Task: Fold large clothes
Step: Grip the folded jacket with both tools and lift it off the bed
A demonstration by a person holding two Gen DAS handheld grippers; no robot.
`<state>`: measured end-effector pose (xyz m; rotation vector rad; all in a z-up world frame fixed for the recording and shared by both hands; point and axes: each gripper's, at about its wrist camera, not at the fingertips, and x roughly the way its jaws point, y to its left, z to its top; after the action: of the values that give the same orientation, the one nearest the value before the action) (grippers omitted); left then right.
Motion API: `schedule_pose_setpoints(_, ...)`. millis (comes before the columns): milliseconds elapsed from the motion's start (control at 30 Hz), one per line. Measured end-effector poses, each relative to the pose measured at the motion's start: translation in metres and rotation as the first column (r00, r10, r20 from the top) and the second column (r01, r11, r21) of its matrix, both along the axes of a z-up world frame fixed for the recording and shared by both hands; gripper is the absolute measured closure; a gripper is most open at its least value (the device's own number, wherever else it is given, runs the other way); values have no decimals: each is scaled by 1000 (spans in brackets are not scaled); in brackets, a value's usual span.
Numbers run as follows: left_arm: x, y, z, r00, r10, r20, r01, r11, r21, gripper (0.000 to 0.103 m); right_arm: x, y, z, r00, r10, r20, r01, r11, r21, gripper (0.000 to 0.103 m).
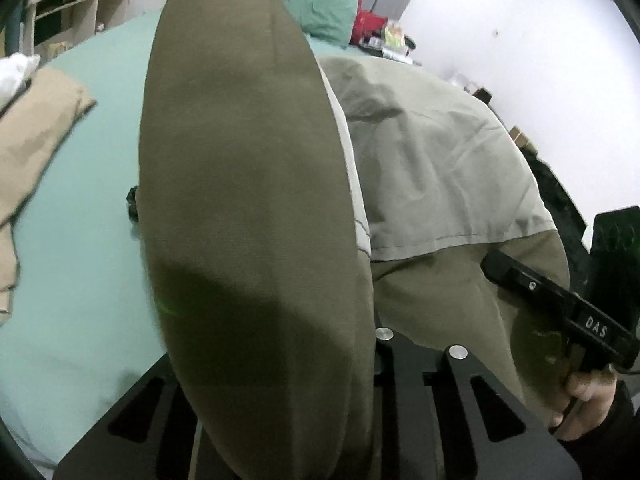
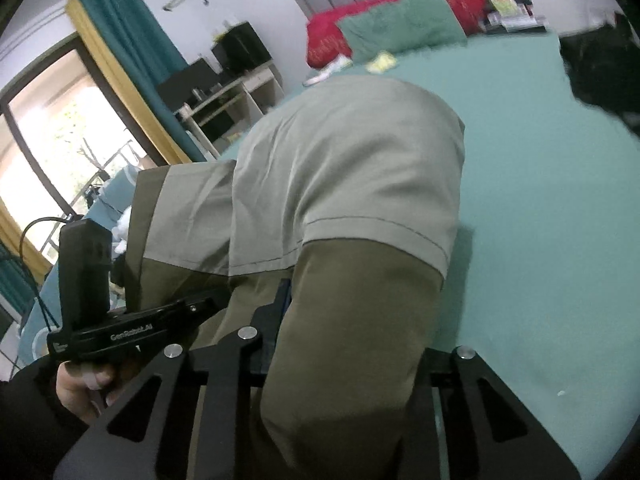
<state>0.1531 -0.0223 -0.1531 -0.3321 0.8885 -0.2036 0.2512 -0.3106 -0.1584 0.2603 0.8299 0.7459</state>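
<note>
A large two-tone garment, olive [image 1: 248,200] and pale khaki [image 1: 432,168], lies on the green bed sheet [image 1: 80,220]. In the left wrist view an olive fold drapes over my left gripper [image 1: 280,380] and hides its fingertips; it is shut on the cloth. My right gripper [image 1: 536,292] shows at the right edge, pinching the olive part. In the right wrist view the olive cloth [image 2: 352,340] runs between the fingers of my right gripper [image 2: 344,360], shut on it. My left gripper [image 2: 168,320] holds the garment's left side.
A tan garment [image 1: 36,140] and white cloth [image 1: 16,72] lie at the bed's left. Green and red pillows [image 2: 400,28] rest by the grey headboard. A dark item [image 2: 600,72] sits at the right. Shelves [image 2: 224,104] and a window [image 2: 60,140] stand beyond the bed.
</note>
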Motion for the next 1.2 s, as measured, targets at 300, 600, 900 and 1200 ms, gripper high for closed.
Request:
schedule_pose_setpoints(300, -17, 34, 61, 991, -5, 131, 3, 1000, 16, 83, -11, 27, 54, 991, -27, 130, 23, 999, 33, 78)
schedule_pose_setpoints(600, -18, 93, 104, 979, 46, 197, -55, 998, 37, 83, 4, 72, 77, 981, -11, 191, -9, 995, 101, 78)
schedule_pose_setpoints(900, 66, 146, 90, 991, 106, 80, -115, 985, 125, 83, 90, 154, 40, 996, 58, 69, -71, 978, 198, 78)
schedule_pose_setpoints(1200, 125, 206, 16, 944, 247, -217, -228, 968, 110, 82, 164, 229, -33, 973, 134, -188, -118, 988, 97, 78)
